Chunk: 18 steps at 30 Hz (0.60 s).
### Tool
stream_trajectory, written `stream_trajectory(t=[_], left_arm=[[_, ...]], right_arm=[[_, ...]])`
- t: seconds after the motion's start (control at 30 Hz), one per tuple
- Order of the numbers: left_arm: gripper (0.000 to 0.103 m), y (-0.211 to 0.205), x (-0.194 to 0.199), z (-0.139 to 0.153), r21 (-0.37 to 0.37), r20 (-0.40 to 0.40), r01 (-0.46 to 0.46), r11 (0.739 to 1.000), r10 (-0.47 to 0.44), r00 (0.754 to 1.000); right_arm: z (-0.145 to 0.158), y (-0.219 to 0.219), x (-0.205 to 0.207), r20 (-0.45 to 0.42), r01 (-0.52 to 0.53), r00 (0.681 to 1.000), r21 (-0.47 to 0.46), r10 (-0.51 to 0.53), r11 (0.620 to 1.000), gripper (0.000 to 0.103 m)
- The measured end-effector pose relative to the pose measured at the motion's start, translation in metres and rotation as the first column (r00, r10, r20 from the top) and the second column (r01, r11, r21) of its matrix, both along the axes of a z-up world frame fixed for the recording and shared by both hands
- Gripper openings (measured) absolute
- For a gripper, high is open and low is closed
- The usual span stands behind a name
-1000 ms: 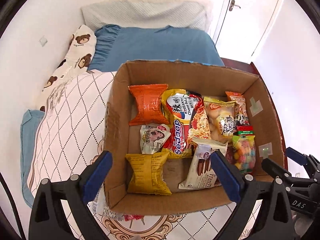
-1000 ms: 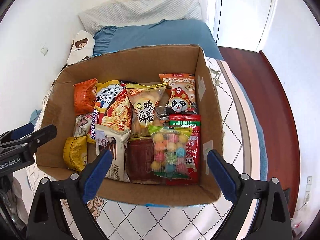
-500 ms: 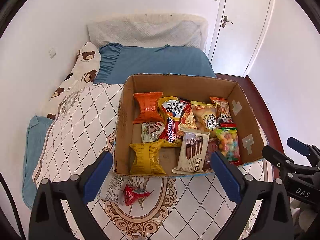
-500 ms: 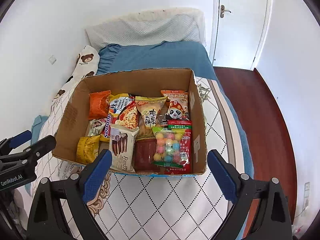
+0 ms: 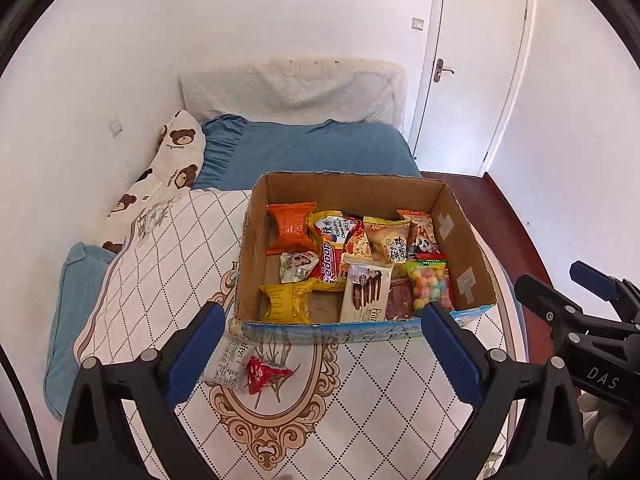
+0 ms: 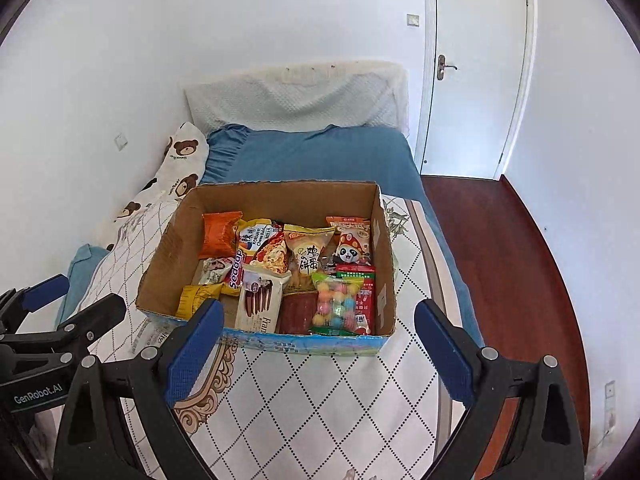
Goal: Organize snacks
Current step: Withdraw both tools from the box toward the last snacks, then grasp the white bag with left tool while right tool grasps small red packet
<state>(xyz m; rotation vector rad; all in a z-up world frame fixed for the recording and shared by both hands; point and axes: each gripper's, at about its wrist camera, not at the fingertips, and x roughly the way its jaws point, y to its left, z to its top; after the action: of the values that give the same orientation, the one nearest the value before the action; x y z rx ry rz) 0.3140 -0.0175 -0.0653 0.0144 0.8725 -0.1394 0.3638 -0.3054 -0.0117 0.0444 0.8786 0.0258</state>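
Cardboard box [image 5: 362,192] sits on the quilted bedspread [image 5: 160,264], packed with snack packets, among them an orange packet [image 5: 290,227] and a candy-ball bag [image 5: 430,286]. Two items lie outside, just beside its near left corner: a red wrapper [image 5: 264,373] and a white packet [image 5: 226,362]. Left gripper [image 5: 320,354] and right gripper [image 6: 318,352] both hover short of the box, jaws spread wide, holding nothing.

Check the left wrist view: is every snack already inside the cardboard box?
No, a small red packet lies on the quilt outside the cardboard box.
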Motion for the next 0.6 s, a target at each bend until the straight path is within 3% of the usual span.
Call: stream_trajectory(t=[0.17, 0.3, 0.47, 0.6], left_arm=[[0.101, -0.003, -0.004, 0.002, 0.019, 0.008, -0.029, 0.999, 0.029, 1.000], [0.101, -0.006, -0.005, -0.009, 0.064, -0.008, -0.062, 0.996, 0.063, 0.998], [0.101, -0.007, -0.010, -0.074, 0.121, -0.116, -0.089, 0.989, 0.103, 0.988], [0.101, -0.005, -0.009, -0.161, 0.209, -0.322, -0.106, 0.972, 0.171, 0.931]], right_arm=[[0.001, -0.006, -0.008, 0.003, 0.006, 1.000, 0.029, -0.006, 1.000, 0.098], [-0.015, -0.014, -0.010, -0.037, -0.003, 0.999, 0.060, 0.006, 0.998, 0.099], [-0.099, -0.020, -0.017, -0.218, -0.016, 0.975, 0.057, 0.029, 0.998, 0.101], [-0.193, -0.027, -0.025, -0.401, -0.006, 0.916, 0.024, 0.015, 1.000, 0.101]])
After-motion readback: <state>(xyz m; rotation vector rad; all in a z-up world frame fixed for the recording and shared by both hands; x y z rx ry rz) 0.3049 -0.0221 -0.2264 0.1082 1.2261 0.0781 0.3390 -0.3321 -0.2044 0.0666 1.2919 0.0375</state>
